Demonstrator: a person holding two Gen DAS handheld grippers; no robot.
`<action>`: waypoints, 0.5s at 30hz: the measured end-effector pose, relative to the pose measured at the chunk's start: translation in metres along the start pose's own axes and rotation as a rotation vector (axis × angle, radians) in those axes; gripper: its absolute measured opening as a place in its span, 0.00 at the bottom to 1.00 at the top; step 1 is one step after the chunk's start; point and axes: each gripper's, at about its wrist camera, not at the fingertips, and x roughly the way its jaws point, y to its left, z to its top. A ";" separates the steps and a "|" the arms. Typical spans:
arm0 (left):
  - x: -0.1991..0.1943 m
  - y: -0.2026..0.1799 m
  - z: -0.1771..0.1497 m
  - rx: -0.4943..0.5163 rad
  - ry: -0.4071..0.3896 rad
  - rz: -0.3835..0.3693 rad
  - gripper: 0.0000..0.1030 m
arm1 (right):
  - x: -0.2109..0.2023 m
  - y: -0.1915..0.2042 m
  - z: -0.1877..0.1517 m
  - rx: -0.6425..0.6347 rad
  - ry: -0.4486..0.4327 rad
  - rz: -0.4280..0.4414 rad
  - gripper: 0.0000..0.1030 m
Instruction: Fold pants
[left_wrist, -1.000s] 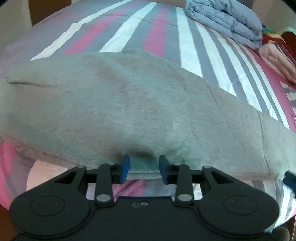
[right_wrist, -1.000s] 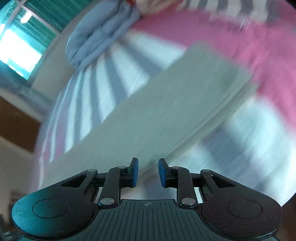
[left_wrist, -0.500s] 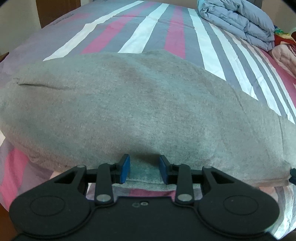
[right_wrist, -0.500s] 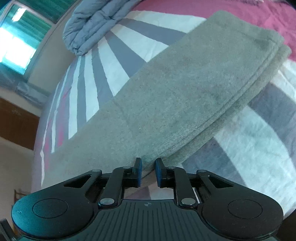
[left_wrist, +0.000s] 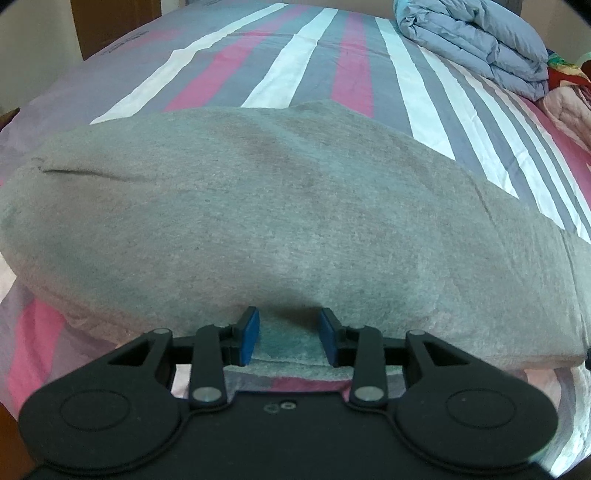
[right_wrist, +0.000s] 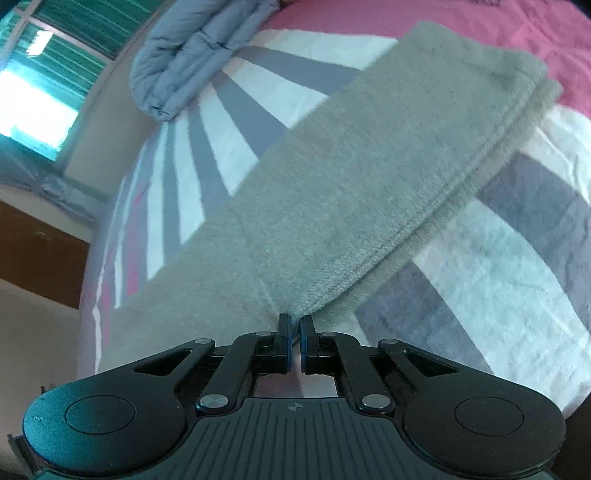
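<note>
The grey pants (left_wrist: 295, 221) lie folded lengthwise across the striped bed, filling the left wrist view. My left gripper (left_wrist: 290, 325) is open at their near edge, with a flap of grey cloth lying between its blue pads, which do not press it. In the right wrist view the pants (right_wrist: 369, 184) run as a long band to the hems at the upper right. My right gripper (right_wrist: 294, 325) is shut on their near edge, and a crease in the cloth runs into its tips.
The bedsheet (left_wrist: 314, 55) has pink, grey and white stripes. A folded blue-grey duvet (left_wrist: 472, 40) lies at the bed's far right corner, with a pink blanket (left_wrist: 569, 107) beside it. In the right wrist view the duvet (right_wrist: 192, 55) sits below a bright window (right_wrist: 37, 92).
My right gripper has come in to the pants' near edge and its jaws have gone from apart to shut. The left gripper has stayed at the edge, jaws unchanged.
</note>
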 end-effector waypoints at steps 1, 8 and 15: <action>0.000 0.000 0.000 0.001 0.001 0.000 0.27 | 0.001 -0.001 0.000 0.014 -0.003 -0.005 0.05; 0.000 0.000 0.001 -0.002 0.002 0.002 0.27 | 0.013 0.000 0.007 0.038 -0.011 -0.019 0.11; 0.000 0.002 -0.001 0.020 -0.001 0.013 0.27 | -0.010 0.007 -0.004 -0.053 -0.031 -0.012 0.04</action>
